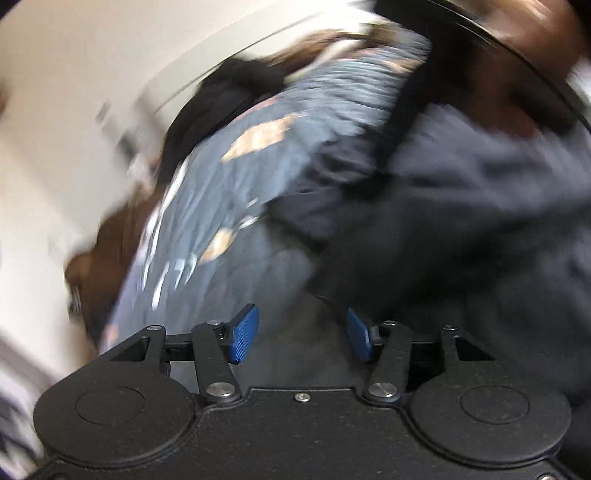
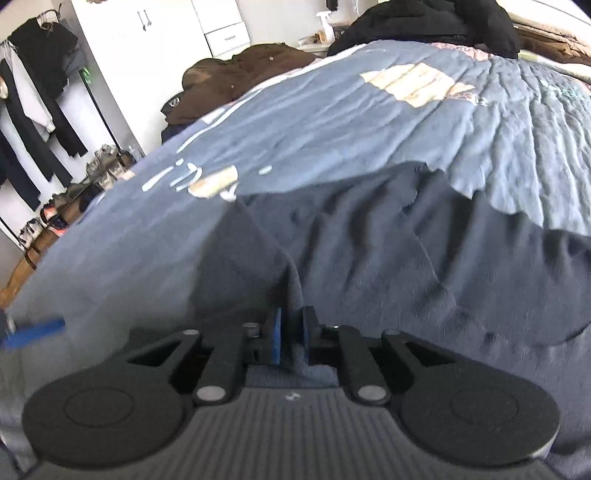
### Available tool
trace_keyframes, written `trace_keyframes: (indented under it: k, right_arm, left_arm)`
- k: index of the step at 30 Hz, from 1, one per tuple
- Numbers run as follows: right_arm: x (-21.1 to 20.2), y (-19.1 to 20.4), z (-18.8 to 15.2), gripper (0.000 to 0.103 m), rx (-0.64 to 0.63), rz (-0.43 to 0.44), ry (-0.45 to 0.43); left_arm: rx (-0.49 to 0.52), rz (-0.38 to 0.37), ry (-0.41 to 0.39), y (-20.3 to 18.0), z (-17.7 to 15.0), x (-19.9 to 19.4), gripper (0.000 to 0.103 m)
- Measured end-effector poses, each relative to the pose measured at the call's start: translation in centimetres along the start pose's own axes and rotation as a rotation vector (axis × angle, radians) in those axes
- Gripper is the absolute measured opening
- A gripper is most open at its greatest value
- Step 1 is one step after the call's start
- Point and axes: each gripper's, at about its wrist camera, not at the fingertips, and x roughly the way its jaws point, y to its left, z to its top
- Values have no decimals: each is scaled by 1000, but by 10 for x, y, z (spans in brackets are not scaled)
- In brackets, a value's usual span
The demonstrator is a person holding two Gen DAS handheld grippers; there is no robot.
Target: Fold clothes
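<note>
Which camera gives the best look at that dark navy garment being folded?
The right wrist view: it is sharp, and the navy garment shows its creases, a fold pinched by the right gripper. The left wrist view shows it only as motion blur.

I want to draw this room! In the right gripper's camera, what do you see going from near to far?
Right gripper pinching the dark navy garment → blue patterned bedspread → black clothes pile → white cabinet at the back.

Left view motion-blurred; dark garment (image 1: 461,206) outline unclear.
</note>
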Motion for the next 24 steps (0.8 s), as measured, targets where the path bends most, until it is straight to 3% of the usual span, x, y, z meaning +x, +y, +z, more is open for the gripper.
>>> trace_keyframes:
  k: [4,6,9,17,21,24]
  right_arm:
    - [8,4,7,16,-27,6,22]
    - [15,4,11,16,-27,11,37]
    - [21,3,12,17,-23,32,45]
    - [38,5,18,18,-16,81,68]
    - [45,5,23,18,-6,81,80]
    - [45,5,24,18,-10,93,87]
  left_arm:
    - [171,-13,-68,-32,3,-5,52]
    - [214,-50,-74,-43,5,-7,39]
    - [274,-103,-69,-56,4,-7,30]
    - [369,-21,-84,-83,3,6,35]
    - [379,-4,-84,-90,3,13,24]
    - [391,19,-87,-92,4,16,24]
